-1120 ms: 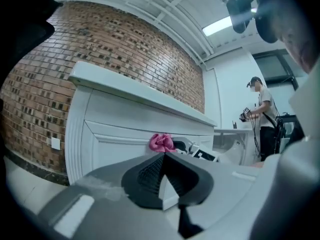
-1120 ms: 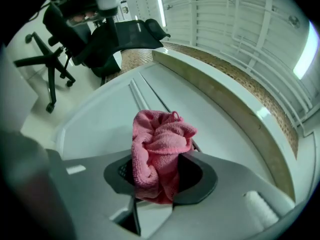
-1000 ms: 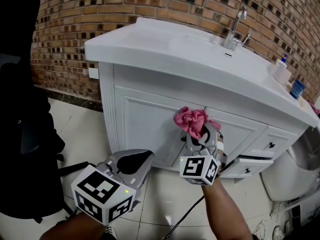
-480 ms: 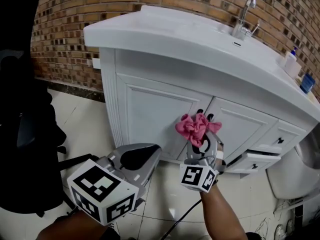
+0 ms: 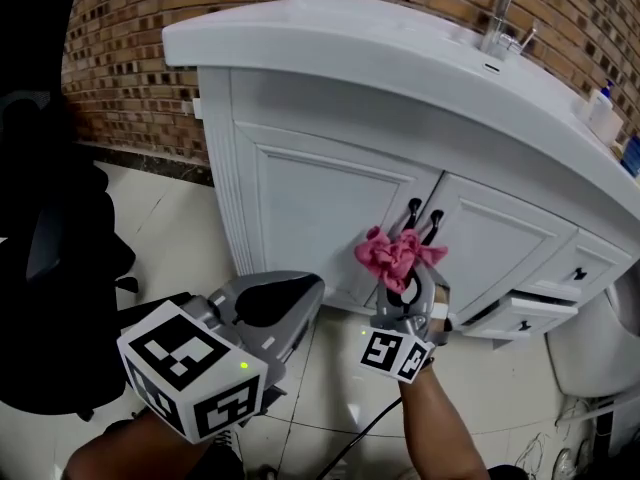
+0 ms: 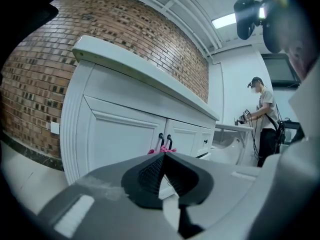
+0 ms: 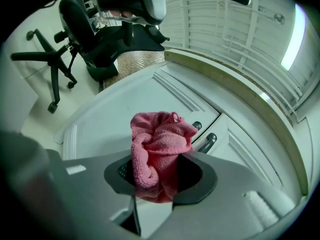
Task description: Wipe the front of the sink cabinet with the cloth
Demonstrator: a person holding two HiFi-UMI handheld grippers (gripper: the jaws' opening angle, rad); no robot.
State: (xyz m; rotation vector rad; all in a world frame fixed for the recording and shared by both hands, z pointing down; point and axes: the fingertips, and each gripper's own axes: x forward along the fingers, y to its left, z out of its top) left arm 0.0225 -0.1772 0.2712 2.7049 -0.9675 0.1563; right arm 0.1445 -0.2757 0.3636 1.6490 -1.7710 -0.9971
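A bunched pink cloth [image 5: 395, 253] [image 7: 159, 151] is clamped in my right gripper [image 5: 403, 290] [image 7: 157, 176], which is shut on it. The cloth sits close in front of the white sink cabinet [image 5: 320, 198] [image 7: 150, 91], just below the two black door handles [image 5: 424, 216] [image 7: 205, 139] where the doors meet. Whether it touches the door I cannot tell. My left gripper [image 5: 275, 308] [image 6: 162, 156] hangs lower left, away from the cabinet [image 6: 125, 129], with its jaws shut and nothing between them. In the left gripper view the pink cloth [image 6: 161, 150] peeks over the jaws.
A black office chair [image 5: 50, 238] [image 7: 95, 29] stands left on the tiled floor. A small drawer [image 5: 515, 320] at the cabinet's lower right is pulled partly out. A tap [image 5: 505, 13] and bottles [image 5: 600, 113] are on the sink top. A person [image 6: 262, 119] stands far right.
The right gripper and cloth have slid lower on the cabinet front, from above the handles to just under them. The view has tilted down. The left gripper has stayed roughly in place.
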